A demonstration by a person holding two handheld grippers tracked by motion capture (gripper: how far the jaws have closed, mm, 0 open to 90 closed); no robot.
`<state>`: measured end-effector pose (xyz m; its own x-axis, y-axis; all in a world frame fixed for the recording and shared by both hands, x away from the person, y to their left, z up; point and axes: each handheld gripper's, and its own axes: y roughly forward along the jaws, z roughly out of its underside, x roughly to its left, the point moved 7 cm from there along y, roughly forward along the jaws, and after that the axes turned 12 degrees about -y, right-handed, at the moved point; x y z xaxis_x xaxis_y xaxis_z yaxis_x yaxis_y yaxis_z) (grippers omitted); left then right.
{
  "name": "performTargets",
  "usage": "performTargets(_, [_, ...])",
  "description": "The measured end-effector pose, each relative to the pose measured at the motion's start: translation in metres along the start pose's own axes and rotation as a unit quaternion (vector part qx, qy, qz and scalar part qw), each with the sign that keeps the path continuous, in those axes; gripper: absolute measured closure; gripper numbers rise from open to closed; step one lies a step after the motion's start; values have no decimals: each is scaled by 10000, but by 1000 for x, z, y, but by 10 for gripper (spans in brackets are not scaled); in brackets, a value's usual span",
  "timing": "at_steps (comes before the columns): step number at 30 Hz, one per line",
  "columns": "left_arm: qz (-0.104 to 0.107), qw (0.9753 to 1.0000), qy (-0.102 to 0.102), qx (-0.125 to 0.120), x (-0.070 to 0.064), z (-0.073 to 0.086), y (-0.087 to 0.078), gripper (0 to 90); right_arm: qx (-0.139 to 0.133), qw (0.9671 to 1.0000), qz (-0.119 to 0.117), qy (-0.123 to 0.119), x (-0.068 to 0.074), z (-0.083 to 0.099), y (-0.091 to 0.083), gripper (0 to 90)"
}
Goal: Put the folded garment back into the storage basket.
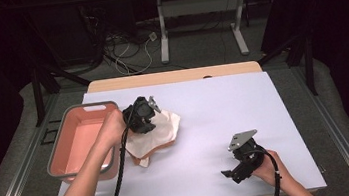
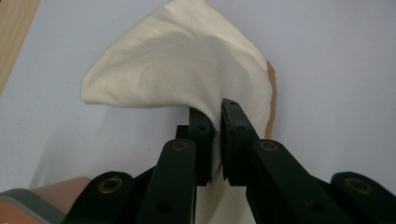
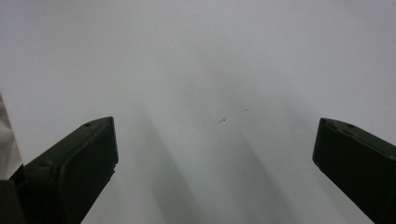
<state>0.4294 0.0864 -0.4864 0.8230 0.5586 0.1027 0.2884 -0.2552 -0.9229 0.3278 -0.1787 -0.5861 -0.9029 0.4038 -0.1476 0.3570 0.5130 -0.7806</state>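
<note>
Cream cloth (image 1: 159, 130), left of centre in the high view beside the pink tub (image 1: 70, 143), is pinched by the left gripper (image 2: 217, 114), jaws closed on a fold. Right gripper (image 1: 236, 168), lower right, rests wide open, holding nothing. Step judged: lifting. Next: carry into tub, grip maintained.
</note>
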Motion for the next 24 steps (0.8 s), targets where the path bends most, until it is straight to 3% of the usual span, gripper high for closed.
performTargets(11, [27,9990,416,132,3,-1,-6,843,55,10000,-10,-9,1,1,0,0])
performTargets(13, [34,9992,374,130,3,-1,-7,843,56,10000,-3,-18,1,0,0,0])
performTargets(24, [55,9973,708,198,3,-8,-15,844,8,10000,-23,-5,1,0,0,0])
